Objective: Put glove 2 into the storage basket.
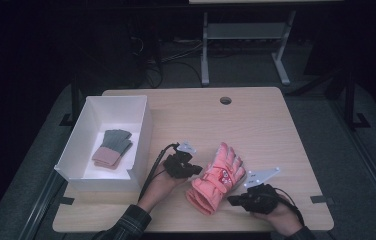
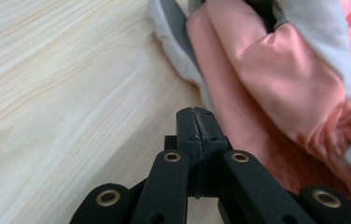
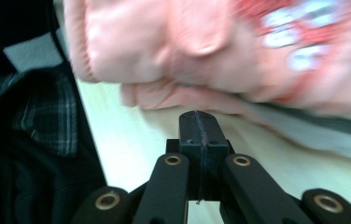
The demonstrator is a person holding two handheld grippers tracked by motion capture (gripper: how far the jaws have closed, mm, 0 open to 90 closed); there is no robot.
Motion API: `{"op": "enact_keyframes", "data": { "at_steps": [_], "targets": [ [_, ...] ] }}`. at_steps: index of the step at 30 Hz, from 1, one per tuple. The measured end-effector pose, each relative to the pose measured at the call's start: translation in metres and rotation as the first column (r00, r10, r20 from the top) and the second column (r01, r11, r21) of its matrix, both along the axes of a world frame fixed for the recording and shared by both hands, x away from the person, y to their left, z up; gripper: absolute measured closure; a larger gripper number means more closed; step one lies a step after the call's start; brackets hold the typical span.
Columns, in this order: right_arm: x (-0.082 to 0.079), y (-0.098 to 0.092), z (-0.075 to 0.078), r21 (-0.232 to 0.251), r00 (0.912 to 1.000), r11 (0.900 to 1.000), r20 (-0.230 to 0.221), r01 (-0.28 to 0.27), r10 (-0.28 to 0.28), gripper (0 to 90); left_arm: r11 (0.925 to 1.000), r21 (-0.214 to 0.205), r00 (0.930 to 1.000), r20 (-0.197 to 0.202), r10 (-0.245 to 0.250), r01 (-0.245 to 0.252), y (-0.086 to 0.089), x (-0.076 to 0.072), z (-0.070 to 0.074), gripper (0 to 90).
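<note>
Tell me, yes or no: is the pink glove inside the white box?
No, the pink glove lies on the wooden table, right of the white box.

I see a wooden bench (image 1: 261,125): white box (image 1: 143,127) at its left, pink gloves (image 1: 216,177) right of the box.

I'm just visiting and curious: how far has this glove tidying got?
Looks done: a grey and pink glove already lies in the white box. In hand: the pink gloves lie stacked on the table, with the left gripper and right gripper at either side, jaws shut and gripping nothing. Left, probably: grasping the pink gloves and moving them to the box.
</note>
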State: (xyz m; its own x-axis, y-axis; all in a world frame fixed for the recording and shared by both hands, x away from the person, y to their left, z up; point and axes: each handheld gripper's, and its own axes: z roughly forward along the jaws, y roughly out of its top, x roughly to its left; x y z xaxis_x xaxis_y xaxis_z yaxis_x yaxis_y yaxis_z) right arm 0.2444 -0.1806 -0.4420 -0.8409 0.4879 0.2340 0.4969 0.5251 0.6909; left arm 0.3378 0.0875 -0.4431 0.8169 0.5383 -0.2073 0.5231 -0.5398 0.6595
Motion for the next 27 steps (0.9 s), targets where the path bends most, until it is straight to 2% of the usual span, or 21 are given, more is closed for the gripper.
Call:
{"op": "enact_keyframes", "data": {
  "at_steps": [3,8,10,12,13,16,17,18,20,22,24,27],
  "targets": [
    [0.005,-0.012,0.012,0.037,0.9982,0.9983,0.037,0.045,-0.047,90.0,0.9998,0.02,1.0,0.0,-0.008,0.008,0.01,-0.005,0.001,89.6],
    [0.016,-0.016,0.024,0.064,0.9946,0.9956,0.074,0.068,-0.073,90.0,0.9995,0.03,1.0,-0.003,-0.008,0.008,0.016,-0.011,0.003,89.5],
    [0.021,-0.013,0.027,0.075,0.9912,0.9945,0.105,0.073,-0.081,90.0,0.9993,0.037,1.0,0.001,-0.008,0.008,0.018,-0.011,0.004,89.5],
    [0.026,-0.008,0.027,0.06,0.989,0.9953,0.123,0.076,-0.083,90.0,0.9996,0.028,1.0,0.002,-0.001,0.0,0.019,-0.01,0.004,89.4],
    [0.031,-0.003,0.022,0.04,0.9885,0.9961,0.126,0.079,-0.084,90.0,0.9995,0.03,1.0,0.0,0.001,-0.001,0.02,-0.01,0.004,88.9],
    [0.033,0.002,0.019,0.03,0.9916,0.997,0.105,0.072,-0.075,90.0,0.9996,0.029,1.0,-0.007,0.006,-0.005,0.02,-0.009,0.004,87.2],
    [0.036,0.007,0.013,0.006,0.9913,0.998,0.116,0.062,-0.063,90.0,0.9993,0.037,1.0,-0.007,0.007,-0.006,0.02,-0.009,0.005,85.5],
    [0.036,0.007,0.013,0.006,0.9913,0.998,0.116,0.062,-0.063,90.0,0.9995,0.027,0.9998,-0.008,0.019,-0.019,0.019,-0.009,0.005,85.5],
    [0.037,0.013,0.009,-0.024,0.9921,0.9973,0.106,0.069,-0.067,90.0,0.9994,0.033,0.9999,-0.007,0.013,-0.013,0.02,-0.009,0.007,82.4],
    [0.038,0.016,0.005,-0.031,0.9923,0.9969,0.103,0.072,-0.068,90.0,0.9991,0.041,0.9999,0.001,0.014,-0.014,0.021,-0.008,0.011,76.1],
    [0.039,0.018,0.003,-0.042,0.9923,0.9964,0.103,0.073,-0.068,90.0,0.9993,0.031,0.9998,0.006,0.021,-0.021,0.022,-0.007,0.018,67.7],
    [0.039,0.025,-0.003,-0.081,0.9917,0.9938,0.109,0.077,-0.067,90.0,0.9996,0.005,0.9996,-0.009,0.027,-0.027,0.022,-0.005,0.026,54.8]
  ]
}}
